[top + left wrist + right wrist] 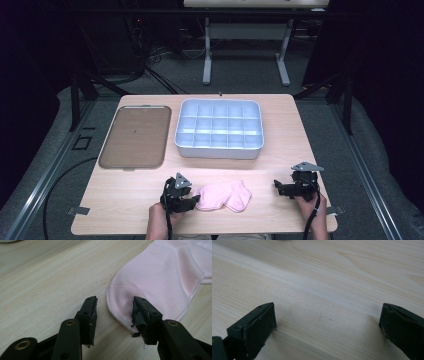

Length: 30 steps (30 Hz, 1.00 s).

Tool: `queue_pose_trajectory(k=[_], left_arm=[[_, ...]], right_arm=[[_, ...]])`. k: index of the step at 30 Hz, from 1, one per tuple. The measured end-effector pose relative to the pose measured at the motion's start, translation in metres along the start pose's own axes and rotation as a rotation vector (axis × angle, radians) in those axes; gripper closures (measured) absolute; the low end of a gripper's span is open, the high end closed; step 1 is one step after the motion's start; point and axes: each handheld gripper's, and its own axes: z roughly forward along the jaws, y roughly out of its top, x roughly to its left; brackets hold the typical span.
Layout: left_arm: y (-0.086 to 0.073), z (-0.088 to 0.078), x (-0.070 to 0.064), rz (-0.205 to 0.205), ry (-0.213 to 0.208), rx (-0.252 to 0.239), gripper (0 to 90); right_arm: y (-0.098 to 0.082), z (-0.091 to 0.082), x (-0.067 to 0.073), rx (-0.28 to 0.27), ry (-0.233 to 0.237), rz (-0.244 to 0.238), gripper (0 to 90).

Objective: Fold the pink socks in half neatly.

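While the pink sock point(223, 196) lies flat on the tabletop point(280, 150), near its front edge, we see the left gripper point(192, 202) at the sock's left end. In the left gripper view, its jaws straddle the sock's rounded tip point(120, 307), one pad resting on the fabric and the other on bare wood, not yet pinching, so the left gripper is still released. The right gripper point(278, 187) sits well to the right of the sock, jaws spread wide over bare wood. Behind the sock stands a pale blue divider box point(219, 148), its compartments holding nothing. Left of that box, behind the sock, lies a brown tray point(135, 136). We can read no writing anywhere.
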Motion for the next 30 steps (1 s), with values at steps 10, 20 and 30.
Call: queue_pose_trajectory(k=[10,20,30], left_arm=[[-0.001,0.000,-0.004,0.010,-0.018,-0.006,71.5],[-0.010,0.001,-0.002,-0.006,-0.038,-0.076,83.0],[-0.021,0.002,0.007,-0.049,-0.091,-0.159,84.6]], right_arm=[[0.000,0.000,0.000,-0.001,-0.001,0.002,0.3],[0.000,0.000,0.000,0.002,-0.001,0.002,0.9],[-0.001,-0.003,0.003,-0.023,0.002,-0.005,6.4]])
